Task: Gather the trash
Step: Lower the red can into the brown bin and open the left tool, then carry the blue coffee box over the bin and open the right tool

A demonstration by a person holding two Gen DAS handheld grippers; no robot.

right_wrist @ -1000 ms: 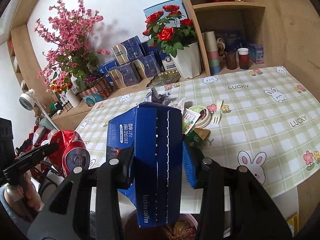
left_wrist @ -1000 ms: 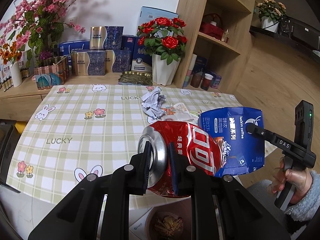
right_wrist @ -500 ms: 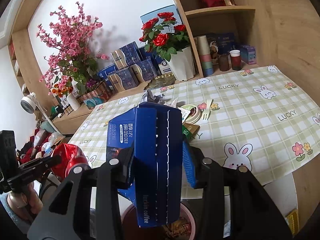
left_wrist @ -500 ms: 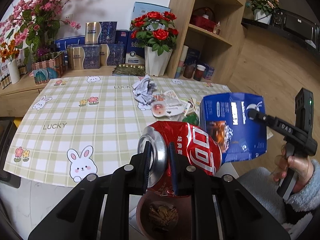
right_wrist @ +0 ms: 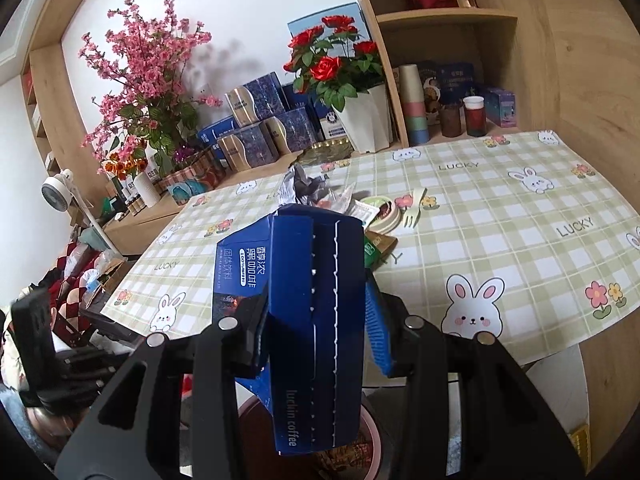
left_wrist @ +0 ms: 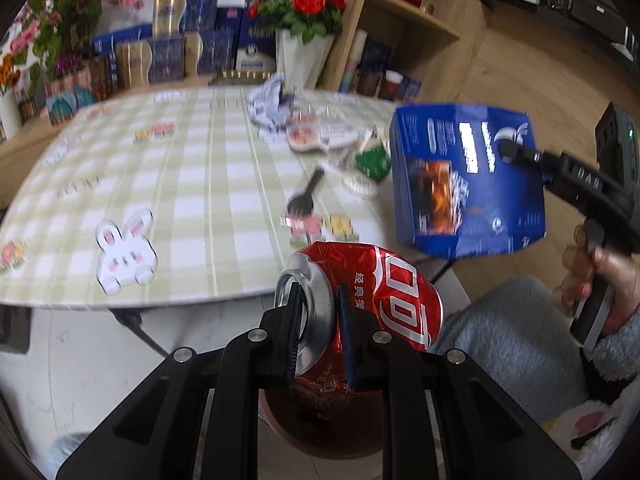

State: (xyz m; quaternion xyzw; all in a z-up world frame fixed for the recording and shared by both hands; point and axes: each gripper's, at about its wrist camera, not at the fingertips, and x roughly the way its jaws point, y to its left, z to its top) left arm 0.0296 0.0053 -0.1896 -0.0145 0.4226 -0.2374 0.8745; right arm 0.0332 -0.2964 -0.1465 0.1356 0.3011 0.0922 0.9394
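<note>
You hold a crushed red can (left_wrist: 384,296) and a blue coffee box (right_wrist: 316,320) above what appears to be a brown bin (left_wrist: 332,428).

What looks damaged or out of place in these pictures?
The red can in the left claw is crushed and dented. The blue coffee box in the right claw is torn open. Wrappers and a fork lie scattered on the tablecloth.
</note>
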